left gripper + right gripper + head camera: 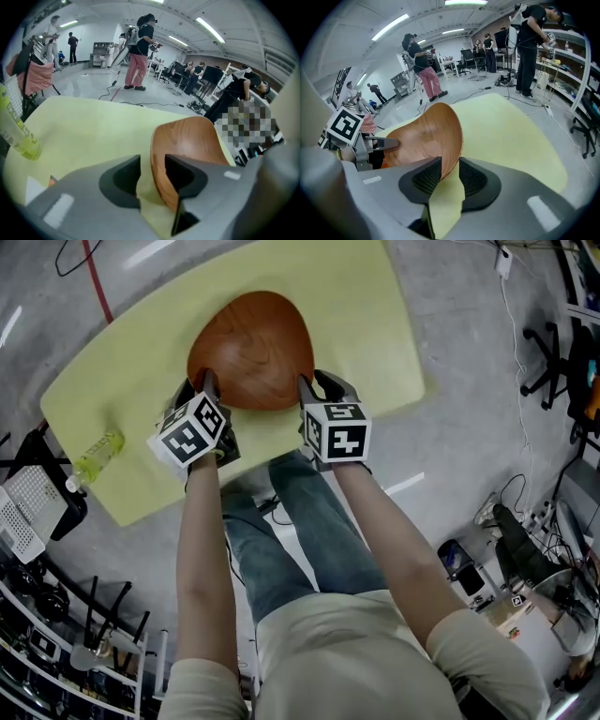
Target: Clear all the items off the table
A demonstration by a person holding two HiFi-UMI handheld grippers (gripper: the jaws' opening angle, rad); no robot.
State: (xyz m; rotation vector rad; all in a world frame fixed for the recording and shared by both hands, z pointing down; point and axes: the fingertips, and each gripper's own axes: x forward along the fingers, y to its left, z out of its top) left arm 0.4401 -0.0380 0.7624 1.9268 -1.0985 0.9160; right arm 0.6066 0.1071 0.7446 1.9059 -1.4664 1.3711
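Observation:
A brown wooden bowl [251, 348] [187, 150] [422, 136] sits on the yellow-green table [356, 315] near its front edge. My left gripper [202, 390] [152, 171] is open, its jaws standing either side of the bowl's near-left rim with gaps showing. My right gripper [317, 385] [450, 176] straddles the near-right rim; it is open, narrowly, and the thin wall stands between the pads without being pressed by both. A clear bottle with a yellow-green label [98, 457] [18, 136] lies on the table's left end, well left of my left gripper.
The table's front edge runs just under both grippers, with my legs below it. A white perforated box [28, 512] and racks stand on the floor at left. Office chairs [548, 362] and cables lie at right. People [140, 51] stand beyond the table.

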